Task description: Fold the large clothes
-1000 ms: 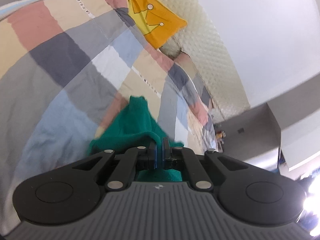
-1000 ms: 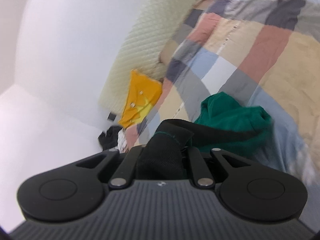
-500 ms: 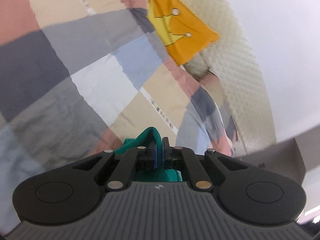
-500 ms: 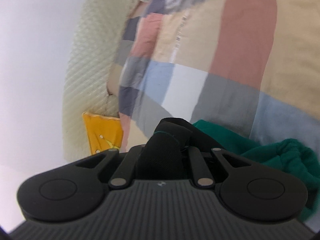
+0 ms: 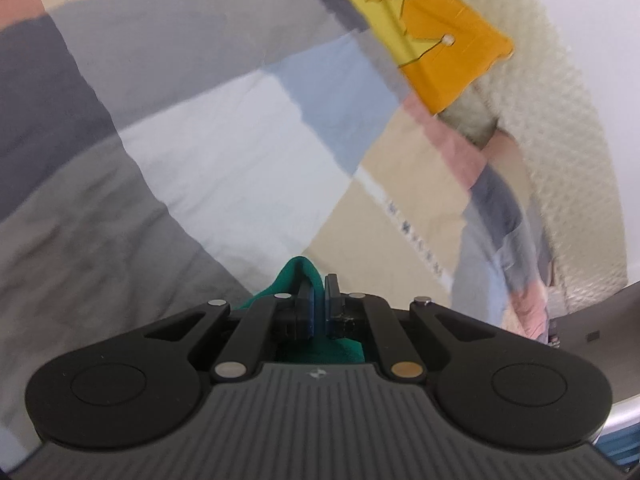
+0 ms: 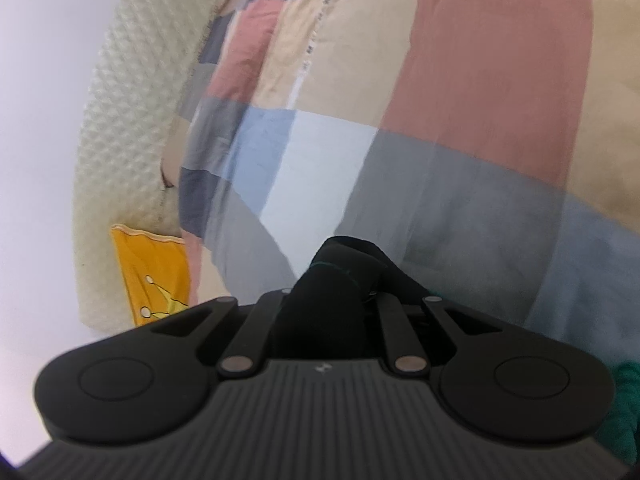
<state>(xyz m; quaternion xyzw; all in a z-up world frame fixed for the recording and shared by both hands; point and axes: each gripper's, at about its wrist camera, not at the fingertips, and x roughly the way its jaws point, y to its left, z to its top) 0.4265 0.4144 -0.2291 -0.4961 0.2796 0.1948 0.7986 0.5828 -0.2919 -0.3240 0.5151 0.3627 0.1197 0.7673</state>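
Note:
A green garment (image 5: 298, 276) is pinched in my left gripper (image 5: 319, 300), whose blue pads are shut on a fold of it; only a small hump of cloth shows ahead of the fingers. My right gripper (image 6: 340, 280) is shut on a black band of the same garment (image 6: 340, 264), which drapes over and hides its fingers. More green cloth (image 6: 624, 408) bunches at the lower right of the right wrist view. Both grippers hang low over the patchwork bedspread (image 5: 224, 152).
The bed carries a checked spread (image 6: 440, 120) of grey, blue, pink and beige patches. An orange cushion with a crown print (image 5: 432, 40) leans on a cream quilted headboard (image 5: 560, 120). White wall (image 6: 40, 120) stands behind it.
Both grippers have sunk toward the bed and moved forward toward the headboard. Much less of the green garment shows ahead of either gripper. Both grips have held.

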